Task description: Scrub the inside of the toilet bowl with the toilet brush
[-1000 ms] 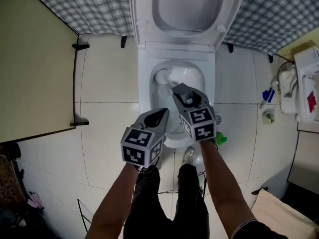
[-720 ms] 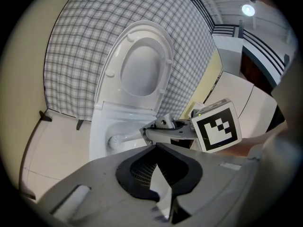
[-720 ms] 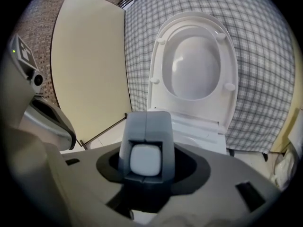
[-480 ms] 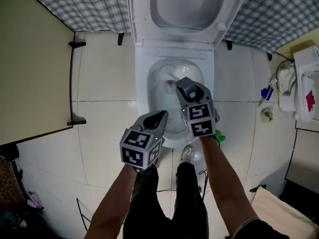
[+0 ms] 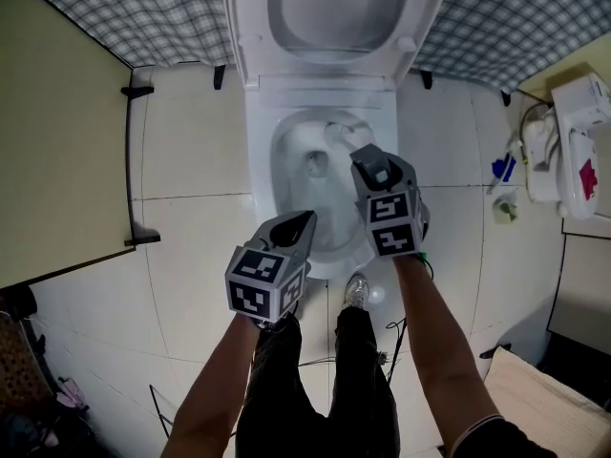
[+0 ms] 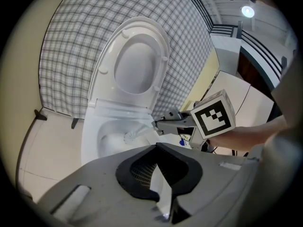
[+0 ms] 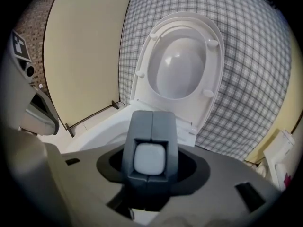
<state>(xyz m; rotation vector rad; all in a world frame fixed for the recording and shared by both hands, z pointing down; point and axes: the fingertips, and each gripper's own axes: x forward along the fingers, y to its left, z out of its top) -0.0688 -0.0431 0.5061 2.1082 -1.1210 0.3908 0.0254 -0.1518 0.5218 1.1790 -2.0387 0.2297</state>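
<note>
— Since the lid (image 5: 334,8) stands raised, where is there room to move?
— Inside the rim of the toilet bowl (image 5: 260,165), at upper centre. Bare tiles (image 5: 191,160) lie on both sides, with a beige panel (image 5: 57,132) along the left edge.
— And the brush (image 5: 335,132)?
— Its head sits in the bowl's upper right. The right gripper (image 5: 368,158) is clamped on the handle and hides most of it. The left gripper (image 5: 304,223), lower left of centre, is closed on nothing. The frame cuts off the lid's top and a white container (image 5: 582,132) at right
</note>
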